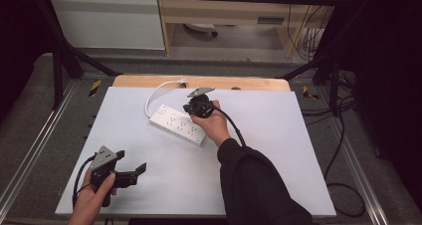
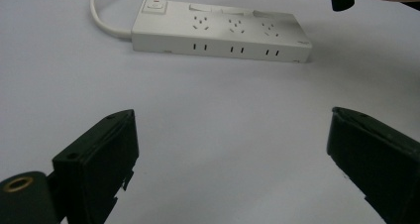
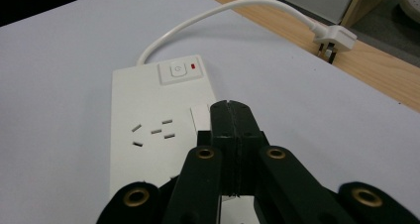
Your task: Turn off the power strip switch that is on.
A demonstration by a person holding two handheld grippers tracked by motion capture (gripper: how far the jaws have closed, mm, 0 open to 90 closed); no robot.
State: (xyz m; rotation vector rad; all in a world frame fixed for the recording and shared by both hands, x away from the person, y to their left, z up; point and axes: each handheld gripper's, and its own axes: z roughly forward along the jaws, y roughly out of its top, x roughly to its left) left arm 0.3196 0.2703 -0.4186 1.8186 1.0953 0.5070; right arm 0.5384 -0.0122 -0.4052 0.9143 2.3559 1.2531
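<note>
A white power strip [image 1: 178,124] with several sockets lies on the white table top [image 1: 259,150], its switch end toward the far left. My right gripper [image 1: 192,112] hovers over the strip's right half, held in a hand. In the right gripper view its jaws are pressed shut with nothing seen between them, the tips [image 3: 231,116] just above the strip [image 3: 148,135] beside the switch [image 3: 179,70]. My left gripper [image 1: 132,161] is held near the front left corner, open and empty. In the left gripper view [image 2: 233,154] it faces the strip [image 2: 220,35] from a distance.
The strip's white cable [image 3: 223,16] curves back to a plug [image 3: 337,38] lying on the wooden strip [image 1: 249,82] at the table's far edge. A black frame and loose cables [image 1: 343,135] surround the table. Bare white surface lies between the left gripper and the strip.
</note>
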